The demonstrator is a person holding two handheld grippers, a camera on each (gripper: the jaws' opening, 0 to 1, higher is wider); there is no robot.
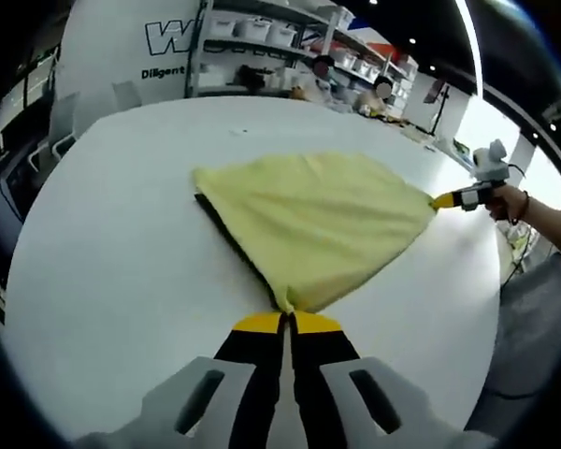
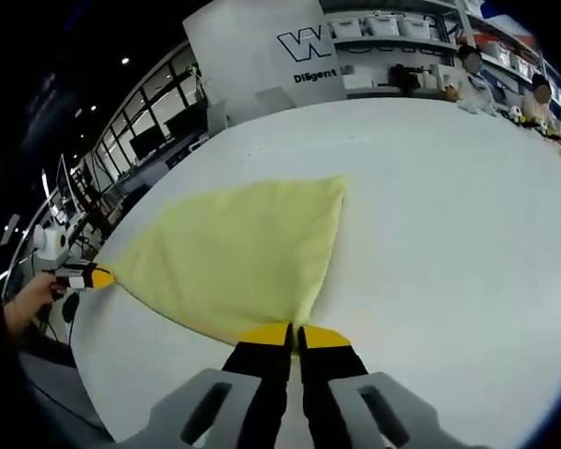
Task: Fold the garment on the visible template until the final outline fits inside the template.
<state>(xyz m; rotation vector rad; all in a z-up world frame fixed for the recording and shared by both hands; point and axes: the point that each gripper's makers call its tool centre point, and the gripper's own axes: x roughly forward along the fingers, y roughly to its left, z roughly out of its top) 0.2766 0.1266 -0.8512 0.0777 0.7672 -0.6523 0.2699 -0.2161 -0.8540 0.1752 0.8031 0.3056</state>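
A pale yellow garment (image 1: pixel 313 220) lies stretched over the white table (image 1: pixel 122 243), with a dark edge showing along its left side. My left gripper (image 1: pixel 287 318) is shut on its near corner. At the right, held by a hand, my right gripper (image 1: pixel 441 200) pinches the opposite corner. In the right gripper view the same yellow garment (image 2: pixel 229 257) spreads ahead, my right gripper (image 2: pixel 294 330) shut on its near corner and my left gripper (image 2: pixel 101 277) shut on the far left corner.
The table's (image 2: pixel 449 215) far side is bare white. Shelves with white bins (image 1: pixel 262 37) and a white sign panel (image 2: pixel 262 56) stand behind it. Seated people (image 1: pixel 323 75) are at the back. The table's edge drops off at the right (image 1: pixel 491 309).
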